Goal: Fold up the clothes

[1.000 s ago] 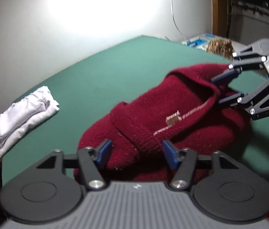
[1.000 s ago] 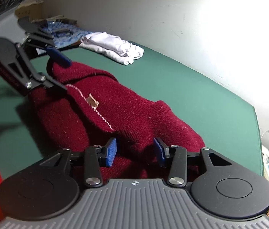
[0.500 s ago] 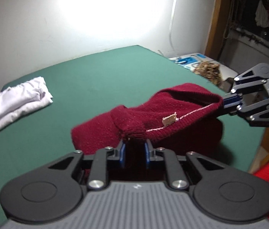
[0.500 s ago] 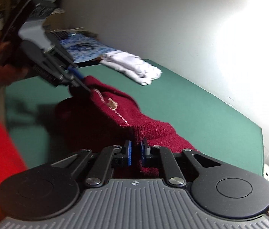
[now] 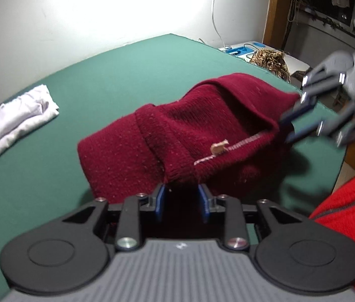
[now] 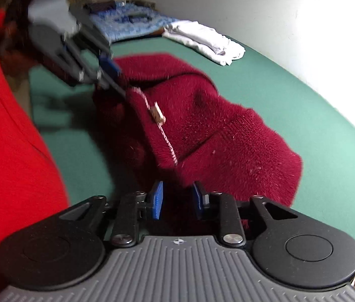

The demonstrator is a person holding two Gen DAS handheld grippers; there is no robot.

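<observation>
A dark red knitted sweater (image 5: 202, 130) lies bunched on the green table (image 5: 127, 75), neckline and tan label (image 5: 219, 148) facing up. My left gripper (image 5: 181, 201) is open, its blue pads either side of the collar's near end and not clamping it. In the right wrist view the sweater (image 6: 215, 130) sits just ahead of my right gripper (image 6: 177, 198), also open at the collar's other end. Each gripper shows blurred in the other's view: the right one (image 5: 295, 123) with fingers apart, the left one (image 6: 109, 75) by the label (image 6: 157, 115).
A folded white garment (image 5: 13, 123) lies at the table's far left corner, also visible from the right wrist (image 6: 207, 42). A blue checked cloth (image 6: 132, 22) lies beyond it. The person's red top (image 6: 6, 151) fills the near side. A leopard-patterned item (image 5: 270, 60) sits past the table's right edge.
Half a second ago both grippers were shut on the collar and held it stretched above the table. Both have now opened, and the sweater has slumped back down.
</observation>
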